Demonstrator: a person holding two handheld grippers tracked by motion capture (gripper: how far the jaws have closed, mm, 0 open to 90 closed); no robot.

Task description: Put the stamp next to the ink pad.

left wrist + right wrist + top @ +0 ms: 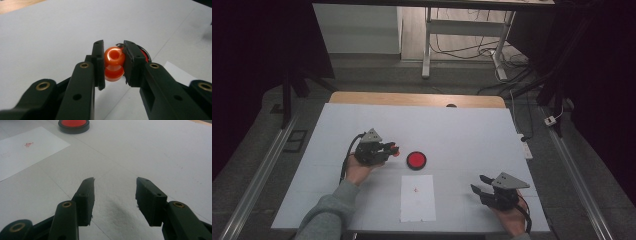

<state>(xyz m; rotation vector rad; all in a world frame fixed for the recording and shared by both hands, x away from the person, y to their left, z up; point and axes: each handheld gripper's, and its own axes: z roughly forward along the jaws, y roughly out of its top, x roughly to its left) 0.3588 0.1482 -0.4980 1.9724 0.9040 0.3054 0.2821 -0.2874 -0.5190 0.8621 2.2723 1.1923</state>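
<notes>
I see a small glossy orange piece (pixel 114 63) clamped between the fingers of my left gripper (pixel 113 62); it looks like two rounded beads stacked, with a hole in the upper one and a bright glint on its skin. In the high view the left gripper (pixel 388 148) is held above the left-centre of the white counter (pixel 462 130), its tip pointing right, and the orange piece (pixel 395 149) shows as a small dot at that tip. Just to the right of it, on the counter, lies a round red disc with a black rim (pixel 416 160); in the left gripper view a sliver of this disc (pixel 145 55) peeks out behind the right-hand finger, the rest hidden by it. Near the disc, toward me, lies a white sheet of paper (pixel 417 198) with a tiny red mark I cannot read. My right gripper (pixel 478 184) rests low at the right near corner, well apart from the disc and the paper, its fingers spread with bare counter between them; in its own view the right gripper (pixel 115 195) points across the counter, with the disc (pixel 73 125) cut off by the top edge and the paper (pixel 27 150) running off the left. Beyond the counter the room is dark; a desk frame (pixel 462 40) and loose cables (pixel 517 85) on the floor are dimly visible.
</notes>
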